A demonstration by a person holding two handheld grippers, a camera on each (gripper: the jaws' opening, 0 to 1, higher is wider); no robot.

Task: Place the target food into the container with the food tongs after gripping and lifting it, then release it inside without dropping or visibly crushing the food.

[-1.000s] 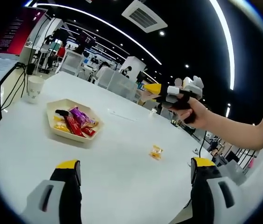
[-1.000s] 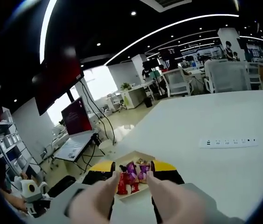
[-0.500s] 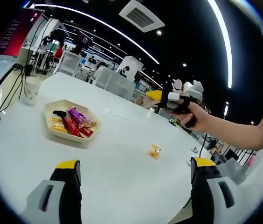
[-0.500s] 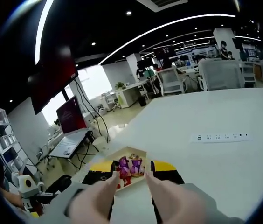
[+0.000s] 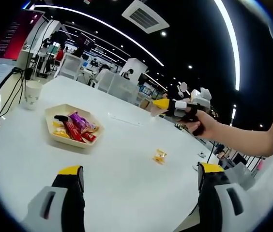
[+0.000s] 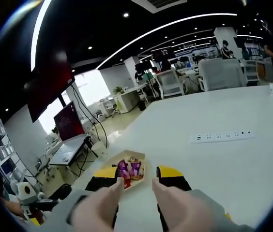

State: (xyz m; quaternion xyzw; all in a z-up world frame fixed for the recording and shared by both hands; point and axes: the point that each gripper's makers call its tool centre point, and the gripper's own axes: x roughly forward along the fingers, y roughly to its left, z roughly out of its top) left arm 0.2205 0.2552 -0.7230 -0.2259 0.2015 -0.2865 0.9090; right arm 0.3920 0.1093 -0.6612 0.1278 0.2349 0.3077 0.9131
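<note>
Left gripper view is looking across a white desk [image 5: 127, 159], with the left tongs [image 5: 139, 186] rising from the bottom, yellow-tipped jaws standing wide apart and gripping nothing. A beige hexagonal container [image 5: 71, 126] is sitting on the desk toward the left, holding wrapped snacks in purple, red and yellow. A single small yellow-wrapped food piece [image 5: 159, 156] is lying alone on the desk, well apart from the container and to its right. A paper cup [image 5: 31, 93] is standing near the far left edge. The right tongs [image 5: 163, 104] are coming in from the right, held in a person's hand [image 5: 202, 123], hovering above the desk beyond the food piece; from this side I cannot tell how their jaws are set. Right gripper view is looking down its own tongs [image 6: 135, 175], jaws parted with a clear gap and nothing between them, the container [image 6: 127, 169] showing just beyond the tips. A white power strip [image 6: 219, 137] is lying flat farther out on the desk [image 6: 233, 164].
</note>
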